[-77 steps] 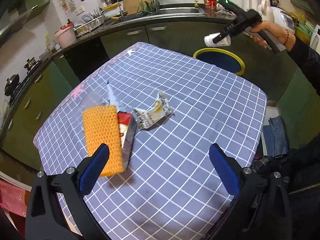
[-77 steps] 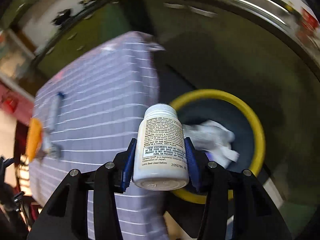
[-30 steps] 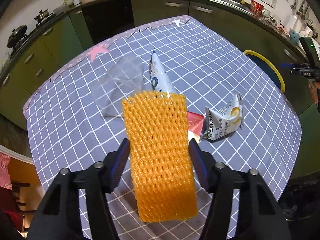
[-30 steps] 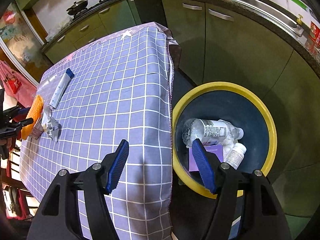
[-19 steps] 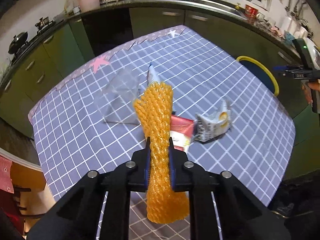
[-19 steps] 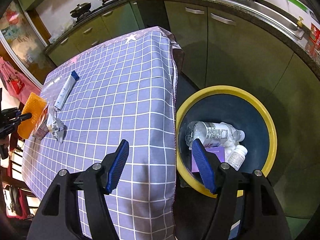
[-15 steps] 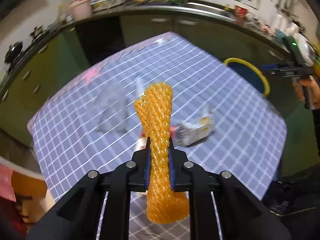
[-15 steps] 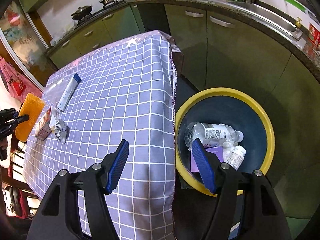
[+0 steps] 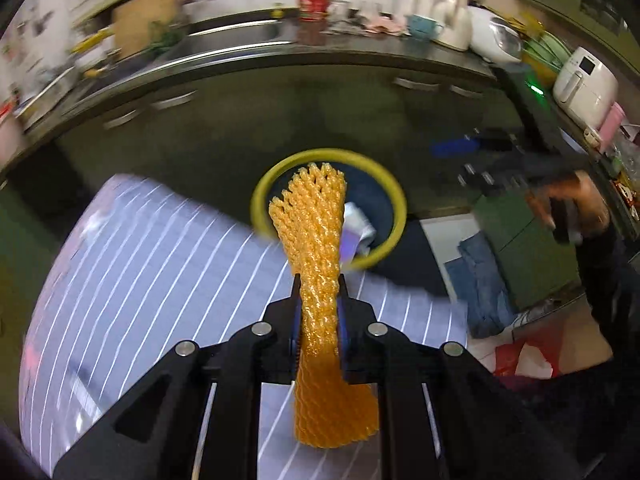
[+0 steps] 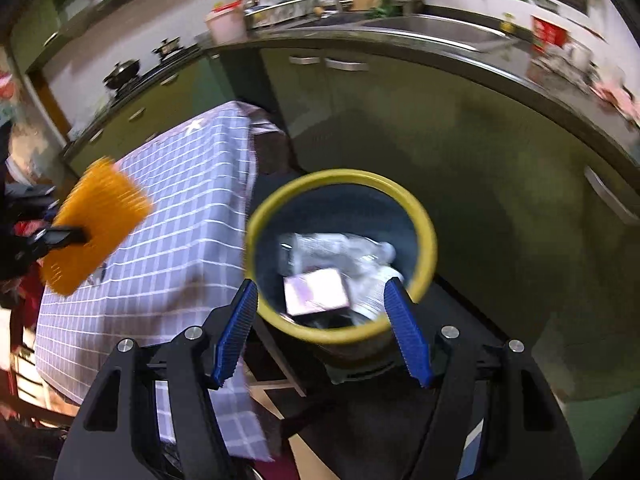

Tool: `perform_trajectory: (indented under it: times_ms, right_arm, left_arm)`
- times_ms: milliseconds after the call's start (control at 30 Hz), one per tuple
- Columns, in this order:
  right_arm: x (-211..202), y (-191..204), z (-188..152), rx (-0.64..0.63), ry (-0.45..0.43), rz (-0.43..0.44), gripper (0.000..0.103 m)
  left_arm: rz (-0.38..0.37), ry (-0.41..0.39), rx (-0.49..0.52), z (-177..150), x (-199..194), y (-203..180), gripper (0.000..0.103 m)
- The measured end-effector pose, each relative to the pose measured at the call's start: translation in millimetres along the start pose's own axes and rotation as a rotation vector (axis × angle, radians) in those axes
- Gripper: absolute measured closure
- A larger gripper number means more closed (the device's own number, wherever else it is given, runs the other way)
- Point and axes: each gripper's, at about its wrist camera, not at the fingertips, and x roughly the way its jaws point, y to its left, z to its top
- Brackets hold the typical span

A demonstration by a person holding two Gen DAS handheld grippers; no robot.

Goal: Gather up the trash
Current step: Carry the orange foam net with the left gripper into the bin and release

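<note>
My left gripper (image 9: 319,300) is shut on an orange foam fruit net (image 9: 316,236), squeezed at its middle and held above the far part of the checked tablecloth (image 9: 140,264). Behind the net stands the yellow-rimmed dark bin (image 9: 382,190). In the right wrist view that bin (image 10: 424,224) sits just ahead of my right gripper (image 10: 324,320), which is open and empty, its blue pads framing the bin's near rim. A plastic bottle (image 10: 340,246) and a purple box (image 10: 316,292) lie inside. The net (image 10: 96,228) shows at the left, over the table.
Green kitchen cabinets (image 10: 460,128) and a dark counter with a sink curve behind the bin. The person's hand (image 9: 576,208) holds the right gripper at the right of the left wrist view. Clothes and a red bag (image 9: 520,356) lie on the floor.
My left gripper has closed on the orange net, lifted it off the table and swung it across toward the bin. The right gripper has drifted, so the bin now sits centred before it.
</note>
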Motion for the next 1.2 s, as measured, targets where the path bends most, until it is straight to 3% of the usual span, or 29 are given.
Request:
perform_trajectory:
  times_ms: [233,267,300,367,467,500,567,700,867,1067,1200]
  right_arm:
    - [-19,-52,-27,0.084,-0.01,-0.022,0.038]
    - [-20,-59,-31,0.096,-0.008,-0.024,0.037]
    - [-21,-63,-34,0.103,-0.008,-0.025,0.037]
    - [-22,-74,-38,0.121,-0.003,-0.031,0.036]
    - [-22,-83,-44,0.136,0.001,-0.036,0.036]
    - [-20,-84,-46,0.137,0.004,-0.037,0.036]
    - [-17,-84,-47,0.136,0.007,-0.037,0.036]
    - [-11,-72,-43,0.112,0.01,-0.015,0.036]
    - [4,-31,-28,0.011,0.043,0.031,0.033]
    - [33,68,-5,-0.223,0.096,0.142,0.03]
    - [65,163,6,-0.427,0.155,0.257,0.027]
  left_arm:
    - [-0.059,0.096,0.031,78,124,-22,0.084]
    - [-0.053,0.106,0.028,83,138,-23,0.079]
    - [-0.044,0.112,0.022,89,150,-24,0.066]
    - [-0.027,0.113,0.005,96,169,-23,0.053]
    - [-0.004,0.087,-0.021,101,171,-21,0.041]
    - [-0.005,0.075,-0.029,100,166,-21,0.032]
    - [0.007,0.044,-0.036,97,149,-20,0.024]
    - [0.034,-0.038,-0.048,82,99,-18,0.021]
    - [0.087,-0.158,-0.089,37,10,-9,0.013]
    - [0.173,-0.246,-0.217,-47,-84,13,0.01]
    - [0.297,-0.299,-0.342,-113,-139,35,0.009]
